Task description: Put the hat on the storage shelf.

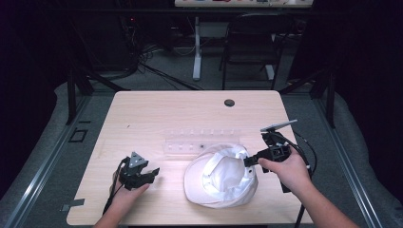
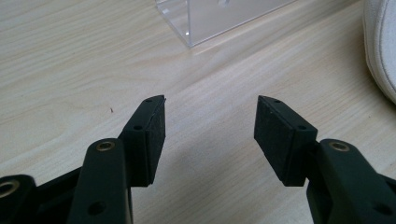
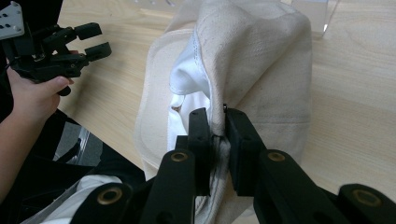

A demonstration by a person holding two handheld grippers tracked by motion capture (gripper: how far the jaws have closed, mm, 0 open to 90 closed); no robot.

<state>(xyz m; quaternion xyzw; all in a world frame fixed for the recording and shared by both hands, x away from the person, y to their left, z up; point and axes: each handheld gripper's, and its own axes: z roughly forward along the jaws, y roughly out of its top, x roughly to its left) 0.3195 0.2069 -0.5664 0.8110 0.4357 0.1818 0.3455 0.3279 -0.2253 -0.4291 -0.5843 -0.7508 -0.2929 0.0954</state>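
Observation:
A white cloth cap (image 1: 221,178) lies upside down on the wooden table, near its front edge. My right gripper (image 1: 248,160) comes in from the right and is shut on the cap's rim. In the right gripper view the two jaws (image 3: 215,114) pinch the cream fabric edge of the cap (image 3: 261,56), with the white lining to their left. My left gripper (image 1: 153,173) rests on the table left of the cap, open, with nothing between its jaws (image 2: 210,121). The cap's side (image 2: 380,46) lies off to its right, apart from it. The left gripper (image 3: 95,39) also appears far off in the right gripper view.
A clear acrylic rack (image 1: 204,142) lies on the table just behind the cap; its corner (image 2: 219,18) is ahead of the left gripper. A dark cable hole (image 1: 229,102) sits near the table's far edge. A chair (image 1: 252,42) and desk legs stand beyond.

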